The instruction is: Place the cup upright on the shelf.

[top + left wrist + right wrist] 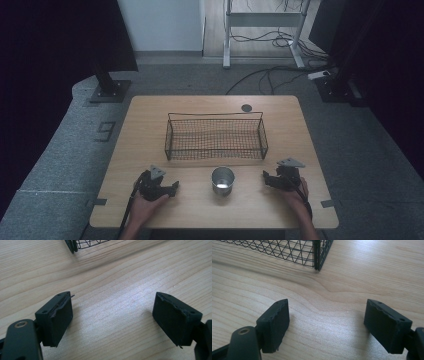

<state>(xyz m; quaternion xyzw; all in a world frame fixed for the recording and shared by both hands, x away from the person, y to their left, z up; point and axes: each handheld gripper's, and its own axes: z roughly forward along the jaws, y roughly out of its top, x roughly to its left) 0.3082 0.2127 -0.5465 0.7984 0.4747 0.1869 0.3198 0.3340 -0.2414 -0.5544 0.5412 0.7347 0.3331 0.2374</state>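
Starting posture for a pick-and-place at a pale wooden table (150, 125). A small, shiny cylindrical metal cup (222, 180) stands upright near the table's front edge, between the two hand-held tools and apart from both; behind it, toward the middle of the table, sits a long rectangular black wire-mesh basket (215, 136), with nothing seen inside it. The left gripper (172, 187) rests low over the wood to the cup's left, the right gripper (266, 178) to its right, each pointing roughly inward toward the cup. In the left gripper view the jaws stand wide apart over bare wood grain, gripping nothing, with a basket corner at the top edge; the right gripper view shows the same: jaws spread wide, empty, a basket corner ahead of them. Judged from this layout, the work is at its opening step, the approach, with the cup not yet touched. The next move probably calls for one gripper to travel sideways until its open jaws straddle the cup's wall or rim, then close firmly enough that the smooth metal does not slip before a lift toward the basket.
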